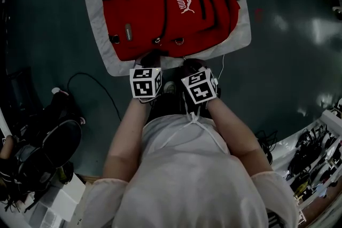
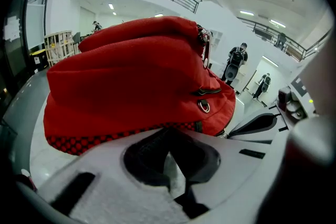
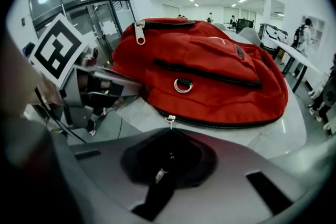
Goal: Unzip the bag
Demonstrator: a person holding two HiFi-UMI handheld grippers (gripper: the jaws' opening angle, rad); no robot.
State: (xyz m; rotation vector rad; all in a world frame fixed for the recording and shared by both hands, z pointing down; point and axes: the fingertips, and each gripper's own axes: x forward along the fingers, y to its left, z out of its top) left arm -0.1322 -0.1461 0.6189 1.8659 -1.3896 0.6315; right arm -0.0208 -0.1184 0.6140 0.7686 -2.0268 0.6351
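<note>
A red backpack (image 1: 165, 8) lies on a white table (image 1: 243, 34), its bottom edge toward me. My left gripper (image 1: 149, 57) sits at that near edge, left of centre. In the left gripper view its jaws (image 2: 169, 140) are closed just under the bag's (image 2: 131, 76) black-and-red checked edge, with dark fabric between the pads. My right gripper (image 1: 191, 63) is at the same edge, to the right. Its jaws (image 3: 169, 132) are shut on the small metal zipper pull (image 3: 169, 121) of the black zipper that runs along the bag's (image 3: 210, 71) lower seam.
Dark floor surrounds the table. Shoes and bags (image 1: 59, 141) lie on the floor at my left, and cables and gear (image 1: 315, 152) at my right. People (image 2: 236, 57) stand far off in the hall. Another zipper pull (image 3: 140, 33) hangs at the bag's top.
</note>
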